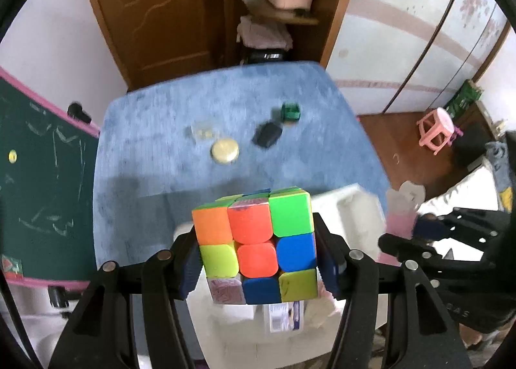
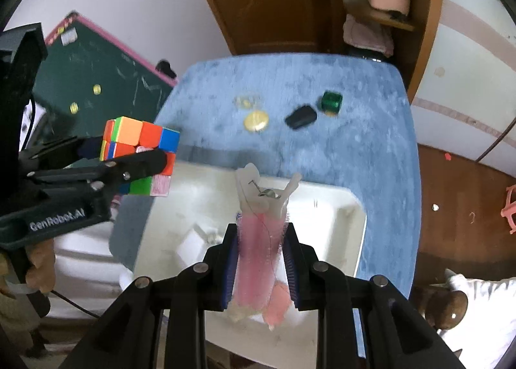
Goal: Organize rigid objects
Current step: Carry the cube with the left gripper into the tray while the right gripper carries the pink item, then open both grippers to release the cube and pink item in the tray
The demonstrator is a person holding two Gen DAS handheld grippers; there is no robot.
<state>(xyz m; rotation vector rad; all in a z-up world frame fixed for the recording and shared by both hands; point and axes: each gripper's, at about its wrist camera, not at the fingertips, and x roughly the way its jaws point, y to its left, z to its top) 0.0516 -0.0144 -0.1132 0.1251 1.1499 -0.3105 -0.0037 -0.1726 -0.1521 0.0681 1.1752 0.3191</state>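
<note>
My left gripper (image 1: 258, 259) is shut on a multicoloured puzzle cube (image 1: 254, 243), held in the air over the near left part of a white bin (image 1: 351, 208). The same cube (image 2: 142, 153) shows at the left of the right wrist view, clamped by the left gripper (image 2: 129, 172). My right gripper (image 2: 261, 259) is shut on a pink and white hair clip (image 2: 261, 240) above the white bin (image 2: 348, 204). On the blue table (image 2: 371, 150) lie a gold round tin (image 2: 255, 121), a black case (image 2: 301, 116), a green box (image 2: 332, 101) and a small clear item (image 2: 245, 101).
A white block (image 2: 192, 245) lies inside the bin. A green chalkboard (image 1: 35, 182) leans at the left of the table. A wooden door (image 1: 154, 11) and shelf (image 1: 277, 11) stand behind it. A pink stool (image 1: 435, 130) sits on the floor to the right.
</note>
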